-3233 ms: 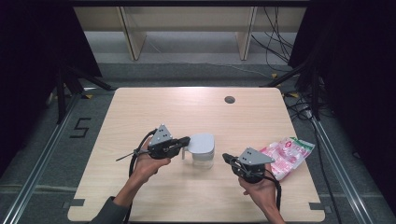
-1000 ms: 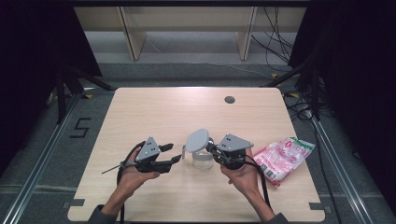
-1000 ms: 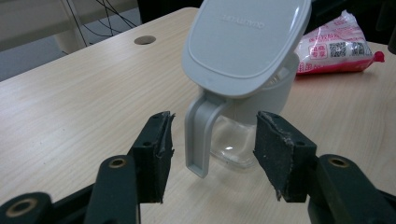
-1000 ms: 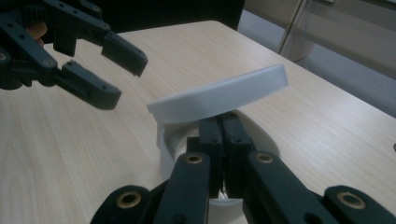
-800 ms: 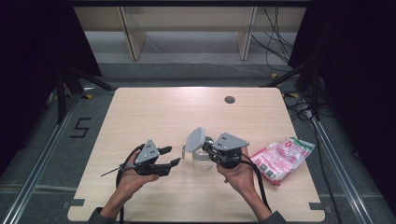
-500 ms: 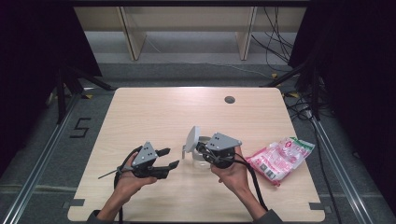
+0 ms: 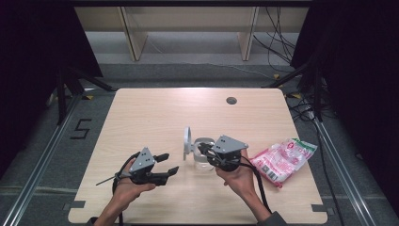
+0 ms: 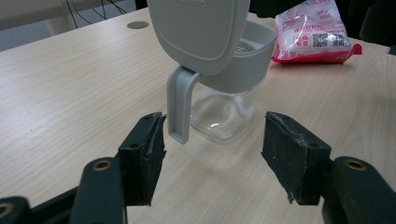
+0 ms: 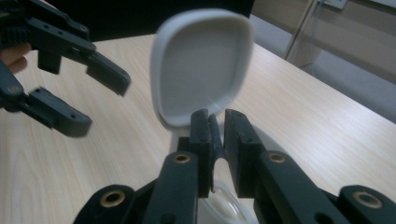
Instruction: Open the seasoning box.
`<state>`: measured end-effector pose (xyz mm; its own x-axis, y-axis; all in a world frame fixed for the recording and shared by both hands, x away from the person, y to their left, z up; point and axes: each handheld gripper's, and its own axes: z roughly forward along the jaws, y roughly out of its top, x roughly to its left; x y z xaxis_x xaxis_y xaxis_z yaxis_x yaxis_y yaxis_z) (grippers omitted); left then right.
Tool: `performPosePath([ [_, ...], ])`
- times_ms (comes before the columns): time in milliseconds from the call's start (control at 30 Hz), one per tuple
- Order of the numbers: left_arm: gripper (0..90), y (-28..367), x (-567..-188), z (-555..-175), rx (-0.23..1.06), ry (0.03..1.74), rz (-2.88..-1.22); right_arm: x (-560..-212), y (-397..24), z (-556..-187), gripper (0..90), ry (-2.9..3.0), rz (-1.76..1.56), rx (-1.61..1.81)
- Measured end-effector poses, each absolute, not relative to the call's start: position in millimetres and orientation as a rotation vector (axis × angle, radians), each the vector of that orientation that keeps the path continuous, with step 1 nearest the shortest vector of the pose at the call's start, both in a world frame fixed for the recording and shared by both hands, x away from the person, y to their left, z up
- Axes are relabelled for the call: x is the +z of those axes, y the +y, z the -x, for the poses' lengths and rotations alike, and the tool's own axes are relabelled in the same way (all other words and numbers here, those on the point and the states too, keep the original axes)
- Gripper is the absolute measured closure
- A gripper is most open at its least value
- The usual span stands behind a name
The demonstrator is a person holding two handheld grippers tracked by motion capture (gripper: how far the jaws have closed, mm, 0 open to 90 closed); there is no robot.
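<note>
A clear glass jar [image 7: 202,162] with a grey collar and handle [image 8: 180,107] stands near the table's middle. Its grey hinged lid [image 7: 187,140] stands upright and open. My right gripper [image 7: 203,149] reaches over the jar's rim. Its jaws [image 9: 215,115] have just been opening and stand narrowly open, with a thin edge at the lid's base still between them. My left gripper [image 7: 168,163] is left of the jar and apart from it. Its jaws [image 8: 215,122] have just been opening and stand wide, facing the handle with nothing between them.
A pink and white packet [image 7: 282,157] lies on the table right of the jar, also seen behind it [image 8: 313,30]. A dark round grommet [image 7: 231,100] sits near the far edge. Bare wooden tabletop [image 7: 150,117] stretches behind and left of the jar.
The lid went from shut to upright and open. My right gripper moved from beside the packet to the jar's rim. My left gripper drew back from the jar's handle, left and toward the front.
</note>
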<state>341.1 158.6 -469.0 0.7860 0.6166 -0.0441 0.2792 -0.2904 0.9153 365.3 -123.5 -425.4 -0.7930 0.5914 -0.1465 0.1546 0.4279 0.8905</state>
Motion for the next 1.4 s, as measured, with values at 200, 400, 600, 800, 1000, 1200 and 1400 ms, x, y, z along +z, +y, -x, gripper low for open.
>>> performPosePath([
  [200,35.2,157,-476,-338,0.375,0.729,-1.892,-436,-163,-358,73.5,2.219,-0.764,1.309],
  [400,33.6,158,-478,-335,0.372,0.741,-1.892,-442,-184,-352,68.3,2.186,-0.828,1.273],
  [600,32.2,158,-481,-332,0.371,0.732,-1.904,-444,-204,-347,56.7,2.129,-0.893,1.233],
  [800,31.4,157,-481,-329,0.371,0.724,-1.916,-447,-230,-341,50.1,2.080,-1.015,1.221],
  [1000,31.3,157,-483,-331,0.385,0.738,-1.920,-447,-252,-334,45.3,1.976,-1.143,1.212],
  [1200,31.2,159,-482,-332,0.407,0.718,-1.936,-450,-272,-329,42.5,1.906,-1.200,1.195],
  [1400,31.2,157,-483,-333,0.402,0.722,-1.930,-452,-290,-324,40.0,1.862,-1.233,1.130],
])
